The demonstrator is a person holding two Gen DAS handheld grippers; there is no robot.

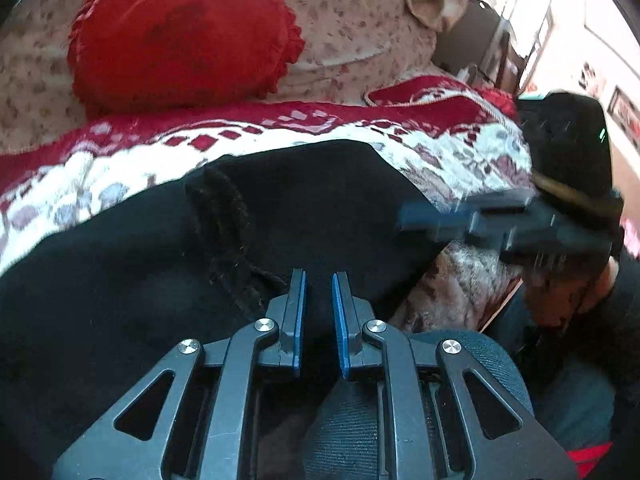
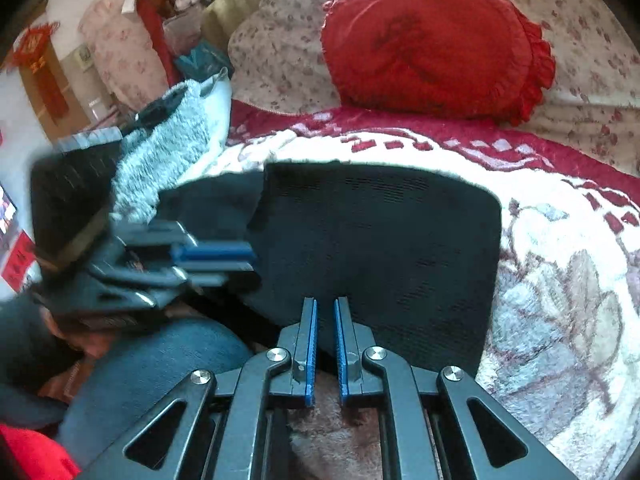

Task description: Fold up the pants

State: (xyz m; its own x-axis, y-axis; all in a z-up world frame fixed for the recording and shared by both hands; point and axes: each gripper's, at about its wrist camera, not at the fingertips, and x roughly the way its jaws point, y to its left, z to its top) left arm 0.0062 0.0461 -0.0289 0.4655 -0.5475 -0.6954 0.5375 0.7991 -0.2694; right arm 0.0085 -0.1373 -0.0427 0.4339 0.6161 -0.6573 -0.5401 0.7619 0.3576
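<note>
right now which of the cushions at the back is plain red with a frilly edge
The red cushion, oval and ruffle-edged, leaning on the floral pillow, which is pale with small printed flowers.

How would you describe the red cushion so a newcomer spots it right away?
Start from the bed's red-and-white patterned blanket, where the black pants lie. Look past the pants to the far edge, where pale floral bedding is piled. The red cushion leans against it: a plain red oval with a frilled edge, the only solid-colour item among the floral and patterned fabrics.
</note>
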